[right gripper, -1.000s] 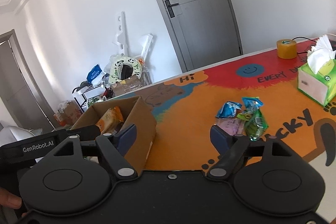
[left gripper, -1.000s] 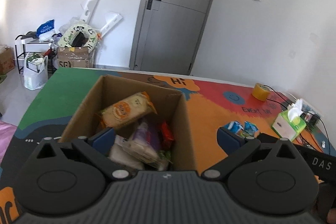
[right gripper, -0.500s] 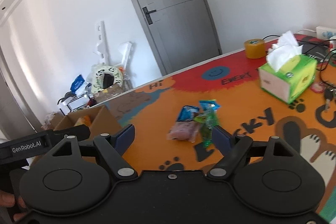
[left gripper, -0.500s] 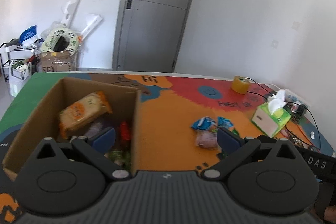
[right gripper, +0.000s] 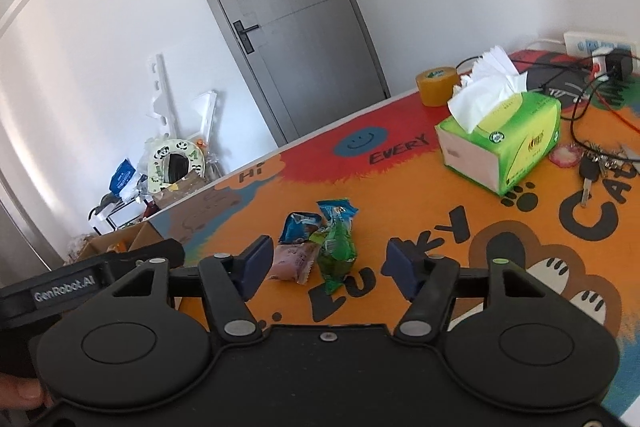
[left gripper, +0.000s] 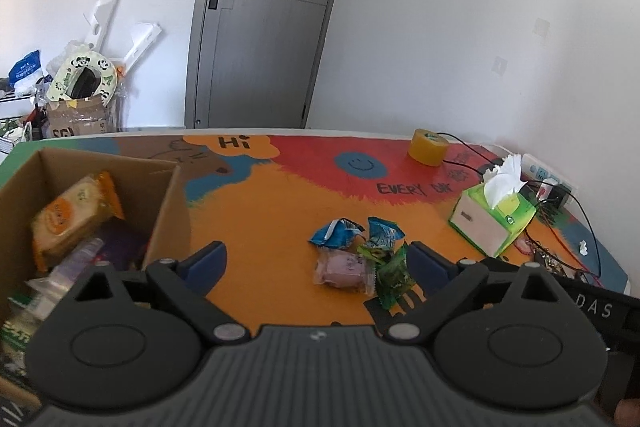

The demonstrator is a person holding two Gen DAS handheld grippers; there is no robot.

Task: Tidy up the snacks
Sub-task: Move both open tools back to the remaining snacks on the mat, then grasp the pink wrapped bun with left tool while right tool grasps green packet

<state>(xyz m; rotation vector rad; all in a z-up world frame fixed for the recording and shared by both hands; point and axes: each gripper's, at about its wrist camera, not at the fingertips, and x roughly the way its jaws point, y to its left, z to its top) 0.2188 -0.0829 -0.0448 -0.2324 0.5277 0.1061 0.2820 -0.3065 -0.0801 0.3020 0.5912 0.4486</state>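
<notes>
Left wrist view: cardboard box point(left gripper: 168, 195) has slid leftward.

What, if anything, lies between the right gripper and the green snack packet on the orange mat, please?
Nothing visible does: the right gripper, its empty jaws closing, faces the green snack packet directly, with only bare mat between; a pink packet lies beside it.

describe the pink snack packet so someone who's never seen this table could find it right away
Start from the colourful printed table mat and find the small heap of loose snacks on its orange middle, between the cardboard box and the green tissue box. The pink snack packet lies at the heap's near edge, the only pale pink wrapper, beside a green packet and in front of two blue ones.
</notes>
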